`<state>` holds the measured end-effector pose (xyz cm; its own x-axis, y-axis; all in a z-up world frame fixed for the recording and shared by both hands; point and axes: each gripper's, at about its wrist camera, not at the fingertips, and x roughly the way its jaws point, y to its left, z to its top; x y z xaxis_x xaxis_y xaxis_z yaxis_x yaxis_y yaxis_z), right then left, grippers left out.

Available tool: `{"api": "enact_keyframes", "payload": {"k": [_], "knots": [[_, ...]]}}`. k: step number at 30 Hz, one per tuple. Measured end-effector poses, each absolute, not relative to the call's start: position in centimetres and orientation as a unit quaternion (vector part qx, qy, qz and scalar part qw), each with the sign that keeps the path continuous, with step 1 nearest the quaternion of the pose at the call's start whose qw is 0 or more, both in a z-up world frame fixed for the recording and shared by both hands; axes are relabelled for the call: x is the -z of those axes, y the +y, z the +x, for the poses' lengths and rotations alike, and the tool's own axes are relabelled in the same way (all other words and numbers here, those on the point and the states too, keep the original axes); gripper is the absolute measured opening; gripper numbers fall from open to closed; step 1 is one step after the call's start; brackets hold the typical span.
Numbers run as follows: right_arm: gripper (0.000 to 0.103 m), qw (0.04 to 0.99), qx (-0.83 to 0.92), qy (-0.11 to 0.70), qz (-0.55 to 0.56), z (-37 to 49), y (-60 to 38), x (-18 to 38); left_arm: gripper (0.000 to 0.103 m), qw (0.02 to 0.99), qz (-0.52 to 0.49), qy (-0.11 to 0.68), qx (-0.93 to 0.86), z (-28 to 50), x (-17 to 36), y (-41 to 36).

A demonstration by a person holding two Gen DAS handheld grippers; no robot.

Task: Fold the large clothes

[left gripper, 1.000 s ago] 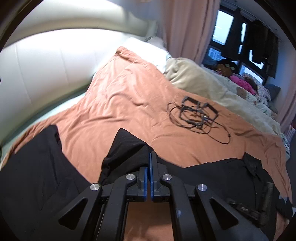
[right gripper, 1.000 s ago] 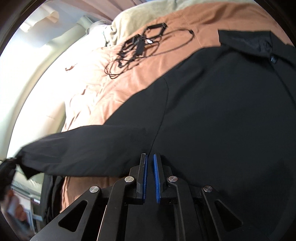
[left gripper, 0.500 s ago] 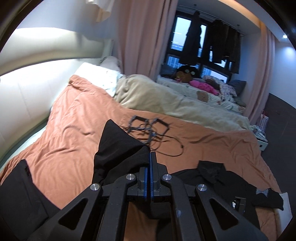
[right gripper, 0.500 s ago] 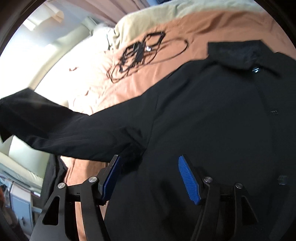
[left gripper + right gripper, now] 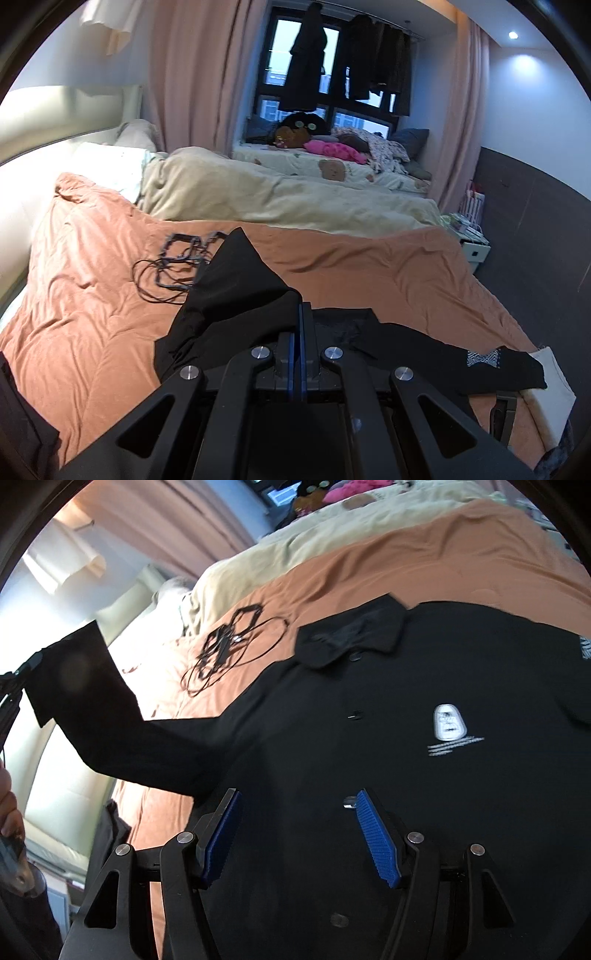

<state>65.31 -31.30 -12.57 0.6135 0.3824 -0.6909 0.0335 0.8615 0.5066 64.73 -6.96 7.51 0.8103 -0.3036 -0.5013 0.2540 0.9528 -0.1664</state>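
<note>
Our left gripper [image 5: 299, 314] pinches the black shirt's sleeve [image 5: 110, 716], lifted beside the collar [image 5: 351, 635]; our right gripper [image 5: 299, 834] hovers empty, jaws apart, over the shirt's front.

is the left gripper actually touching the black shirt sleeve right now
Touching. In the left wrist view the left gripper is shut with the black shirt sleeve pinched between its pads, the cloth draping off to one side.

From my right wrist view, the black shirt [image 5: 369, 709] runs off the right edge, its chest logo [image 5: 448, 723] too blurred to read. Beside the shirt's raised sleeve, a hand [image 5: 9, 812] is cut off at the left edge. My left wrist view hides the shirt's body behind the fingers [image 5: 308, 332].
</note>
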Motion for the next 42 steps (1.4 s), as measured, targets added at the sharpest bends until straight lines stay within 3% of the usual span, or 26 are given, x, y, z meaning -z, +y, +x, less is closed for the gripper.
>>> {"api": "enact_keyframes", "payload": {"k": [12, 18, 20, 21, 22, 24, 25, 36, 38, 42], "knots": [[0.065, 0.869, -0.06, 0.415, 0.262, 61.0, -39.4, 12.2, 0.004, 0.918, -0.039, 0.305, 0.251, 66.6, -3.9, -19.9], [0.064, 0.868, -0.038, 0.41, 0.276, 58.7, -43.8, 12.4, 0.005, 0.827, -0.056, 0.46, 0.319, 68.4, 4.6, -25.4], [0.065, 0.87, -0.032, 0.41, 0.273, 58.3, -44.2, 12.5, 0.013, 0.814, -0.041, 0.491, 0.308, 68.2, 7.0, -26.0], [0.065, 0.87, -0.029, 0.41, 0.273, 58.1, -44.5, 12.7, 0.031, 0.814, -0.033, 0.494, 0.303, 67.8, 7.7, -25.9], [0.064, 0.87, -0.028, 0.41, 0.274, 57.9, -44.8, 12.8, 0.06, 0.815, -0.03, 0.494, 0.3, 67.4, 8.0, -25.6], [0.064, 0.867, -0.024, 0.412, 0.278, 57.8, -45.2, 13.2, 0.094, 0.816, -0.034, 0.491, 0.302, 66.6, 8.3, -24.7], [0.064, 0.866, -0.023, 0.414, 0.28, 57.8, -45.3, 13.4, 0.096, 0.818, -0.036, 0.49, 0.301, 66.2, 8.2, -24.0], [0.064, 0.867, -0.04, 0.435, 0.24, 60.7, -41.5, 14.1, 0.096, 0.868, 0.006, 0.465, 0.175, 66.3, 7.7, -14.3], [0.064, 0.872, -0.039, 0.436, 0.218, 61.7, -40.1, 13.8, 0.091, 0.873, 0.012, 0.463, 0.154, 66.4, 8.3, -12.2], [0.068, 0.875, -0.038, 0.453, 0.169, 64.5, -36.7, 14.0, 0.068, 0.872, 0.01, 0.474, 0.122, 66.5, 9.8, -8.4]]}}
